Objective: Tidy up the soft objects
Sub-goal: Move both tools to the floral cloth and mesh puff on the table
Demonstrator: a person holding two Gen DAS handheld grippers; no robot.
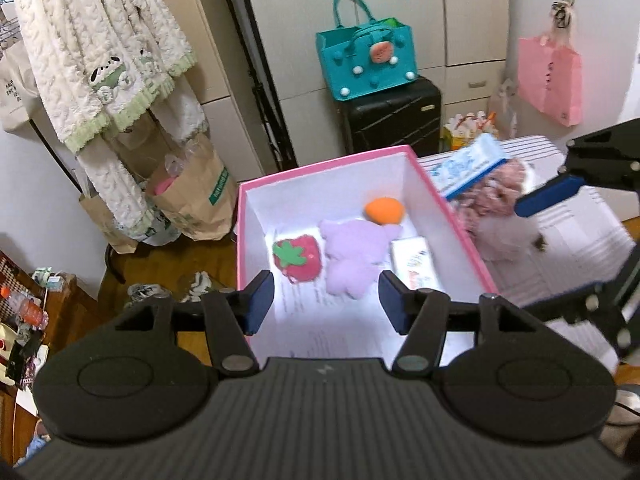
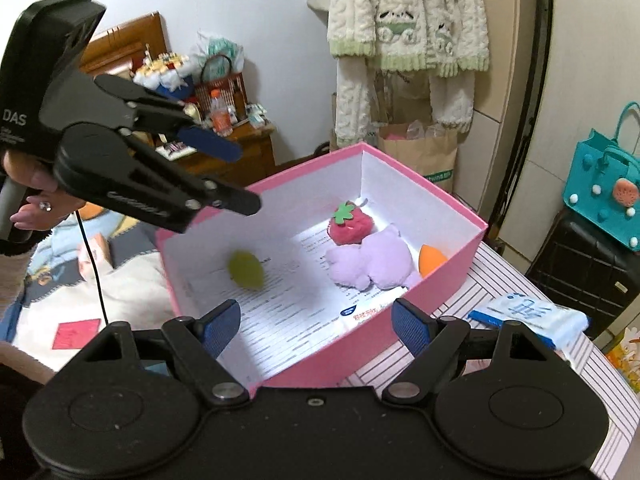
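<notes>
A pink box (image 1: 452,204) with white walls holds a strawberry plush (image 1: 296,258), a purple plush (image 1: 356,256), an orange sponge (image 1: 384,210) and a small tissue pack (image 1: 414,262). My left gripper (image 1: 326,302) hangs open above the box's near end with nothing between its fingers. In the right wrist view a blurred yellow-green round thing (image 2: 245,270) is inside the box (image 2: 452,276), below the left gripper (image 2: 248,178). My right gripper (image 2: 316,328) is open and empty over the box's near corner. Beside the box lie a fluffy pink-and-white plush (image 1: 500,216) and a blue-white packet (image 1: 468,168).
The box stands on a striped table (image 1: 580,248). Behind it are a black suitcase (image 1: 392,116) with a teal bag (image 1: 366,60) on top, paper bags (image 1: 192,200) and hanging fleece clothes (image 1: 100,52). A bed with a patterned blanket (image 2: 120,280) lies left of the box.
</notes>
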